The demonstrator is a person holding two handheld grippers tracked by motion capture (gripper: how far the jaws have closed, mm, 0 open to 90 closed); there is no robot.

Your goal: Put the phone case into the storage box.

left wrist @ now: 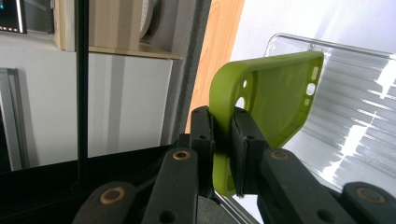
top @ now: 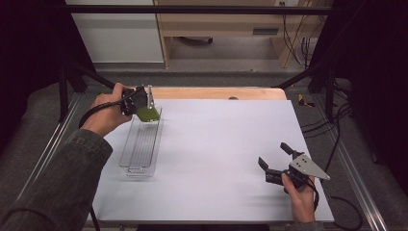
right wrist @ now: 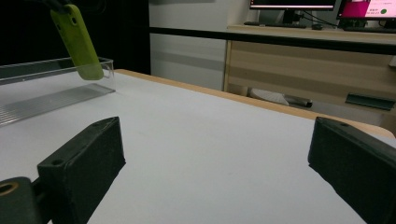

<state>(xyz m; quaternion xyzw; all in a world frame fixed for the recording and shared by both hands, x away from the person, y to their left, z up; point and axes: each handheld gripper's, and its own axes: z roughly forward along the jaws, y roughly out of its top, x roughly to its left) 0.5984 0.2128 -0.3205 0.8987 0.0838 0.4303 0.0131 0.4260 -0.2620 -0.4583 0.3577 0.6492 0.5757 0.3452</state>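
Nearest, low at the table's right: right tongs (top: 272, 156) in a hand (top: 300, 197), jaws spread wide, nothing between them, bare white table (top: 216, 159) ahead of the tips, idle and well apart from the work

Farther off, at the left: left tongs (left wrist: 223, 135) pinching a green phone case (left wrist: 271, 98) by one edge, pads pressed on either side of the thin wall, hollow side of the case turned up toward that camera, camera cut-outs at the end away from the tips. Case hanging tilted off the tips, clear of any surface, directly above the far end of a clear plastic tray (top: 140, 144); ribbed tray floor visible just beyond and below the case in the left gripper view. From the right gripper view, same case (right wrist: 78, 42) seen across the table, dangling with its lower end about level with the tray's rim (right wrist: 51, 63)

Step in hand, by judgement: carrying the case to the tray, transport nearly done, release not yet made. Next move calls for lowering the left tongs until the case's hanging end nears the ribbed floor, laying the case along the tray's length rather than across it, then spreading the jaws and lifting straight off. Worth watching: soft wall sticking to a pad on release, or the case catching the rim and tipping outside. Right tongs needed for nothing unless the light tray slides
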